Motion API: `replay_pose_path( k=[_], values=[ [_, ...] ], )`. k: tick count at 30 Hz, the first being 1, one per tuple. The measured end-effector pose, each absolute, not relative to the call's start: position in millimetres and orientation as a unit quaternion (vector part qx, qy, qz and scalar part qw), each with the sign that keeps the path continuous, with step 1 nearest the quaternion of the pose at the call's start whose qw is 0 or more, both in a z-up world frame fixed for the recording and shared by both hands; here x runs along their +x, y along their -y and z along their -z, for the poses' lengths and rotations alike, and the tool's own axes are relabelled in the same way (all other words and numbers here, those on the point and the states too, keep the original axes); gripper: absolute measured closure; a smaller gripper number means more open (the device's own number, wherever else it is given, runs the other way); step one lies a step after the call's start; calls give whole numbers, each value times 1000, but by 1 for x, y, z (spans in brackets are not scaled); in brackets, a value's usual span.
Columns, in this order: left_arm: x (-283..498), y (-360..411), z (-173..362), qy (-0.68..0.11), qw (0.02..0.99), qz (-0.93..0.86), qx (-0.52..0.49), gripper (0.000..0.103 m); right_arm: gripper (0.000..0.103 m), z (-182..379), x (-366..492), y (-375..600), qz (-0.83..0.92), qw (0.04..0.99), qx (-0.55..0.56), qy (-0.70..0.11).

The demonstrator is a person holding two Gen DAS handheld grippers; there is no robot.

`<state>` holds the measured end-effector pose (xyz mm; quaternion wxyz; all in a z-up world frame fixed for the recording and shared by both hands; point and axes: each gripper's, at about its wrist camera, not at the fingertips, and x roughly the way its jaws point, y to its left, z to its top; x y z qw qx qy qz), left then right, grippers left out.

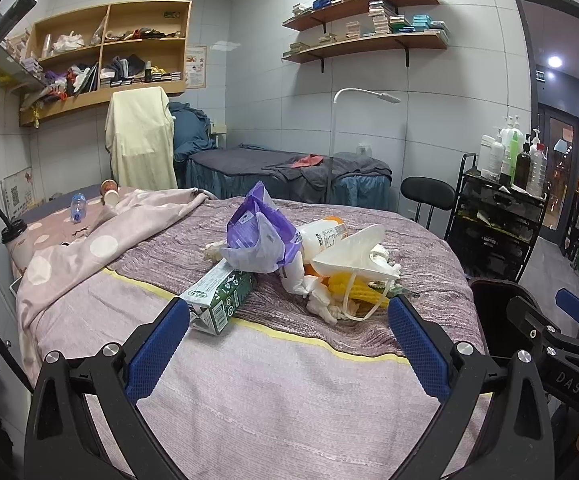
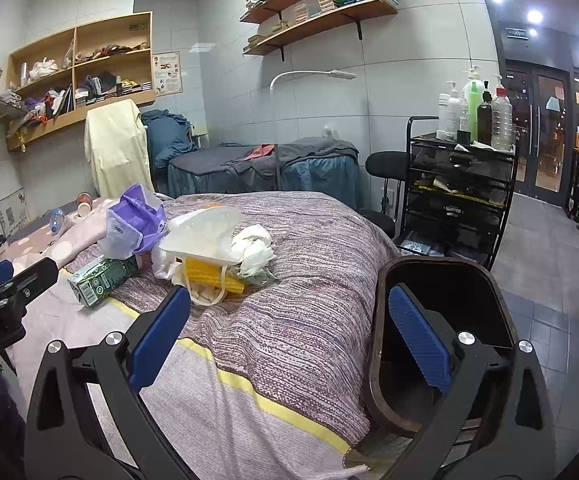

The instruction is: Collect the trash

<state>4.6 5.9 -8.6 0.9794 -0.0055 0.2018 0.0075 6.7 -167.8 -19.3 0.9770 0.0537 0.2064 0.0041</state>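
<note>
A pile of trash lies mid-bed: a green carton, a purple plastic bag, a white bottle with an orange cap, a white plastic bag, yellow packaging and crumpled tissues. My left gripper is open and empty just short of the pile. My right gripper is open and empty over the bed edge, beside a dark brown bin.
A pink dotted blanket carries a clear bottle, a paper cup and a lidded drink cup. A black trolley with bottles and a black chair stand to the right. A second bed stands behind.
</note>
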Motion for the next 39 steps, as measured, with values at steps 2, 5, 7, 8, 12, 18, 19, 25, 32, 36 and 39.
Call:
replay_pose_path(
  k=[2,5,7,8,12,18,19,25,32,36,39],
  values=[
    [5,-6,9,-202,979,-7,-6,6,5,19,7,167,-4,977,52,-207],
    [4,-6,9,-202,979,-8,-6,6,5,19,7,167,-5,977,52,-207],
    [5,-6,9,-202,979,-7,-6,6,5,19,7,167,-5,977,52,-208],
    [4,-6,9,-203,979,-7,-6,6,5,19,7,167,-5,977,52,-208],
    [4,-6,10,-203,979,-7,-6,6,5,19,8,166,-6,976,51,-210],
    [4,-7,13,-206,978,-7,-5,6,5,20,9,164,-9,976,48,-213],
    [4,-7,13,-207,978,-7,-5,6,5,20,10,164,-10,976,48,-214],
    [6,-9,14,-212,977,-8,-5,6,5,23,11,163,-11,975,46,-218],
    [10,-10,16,-221,975,-6,-6,6,5,25,15,160,-18,973,41,-224],
    [13,-12,20,-230,973,-2,-7,6,5,28,20,157,-23,972,32,-231],
    [20,-16,24,-243,970,4,-11,6,5,30,27,153,-34,971,19,-237]
  ],
)
